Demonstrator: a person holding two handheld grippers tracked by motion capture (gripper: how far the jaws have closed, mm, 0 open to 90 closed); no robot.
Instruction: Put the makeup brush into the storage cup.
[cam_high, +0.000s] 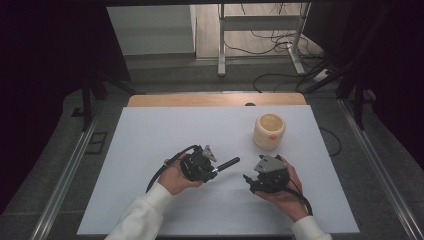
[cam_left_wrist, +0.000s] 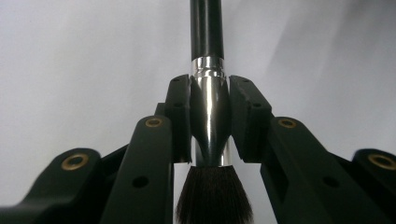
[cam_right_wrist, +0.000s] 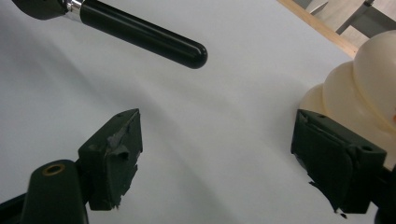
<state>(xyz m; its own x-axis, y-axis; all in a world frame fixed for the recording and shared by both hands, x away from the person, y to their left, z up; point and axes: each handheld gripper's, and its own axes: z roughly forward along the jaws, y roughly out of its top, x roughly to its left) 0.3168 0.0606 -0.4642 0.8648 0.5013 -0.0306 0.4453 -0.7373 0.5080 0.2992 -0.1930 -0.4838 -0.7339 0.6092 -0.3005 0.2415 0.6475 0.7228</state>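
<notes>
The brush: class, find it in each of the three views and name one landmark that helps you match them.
High view: the brush lies centre, held by the left gripper, its black handle pointing right.
Left gripper view: centre, its silver ferrule clamped between the fingers, bristles below, handle running up.
Right gripper view: top left, the handle.
Shared landmark: the white table surface.

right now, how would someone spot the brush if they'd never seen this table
Start at the white table and find the left gripper, near its middle. Clamped in its jaws is the brush: a black handle pointing toward the cream pot, a shiny silver collar, dark bristles. Nothing else here is thin and black-and-silver.
</notes>
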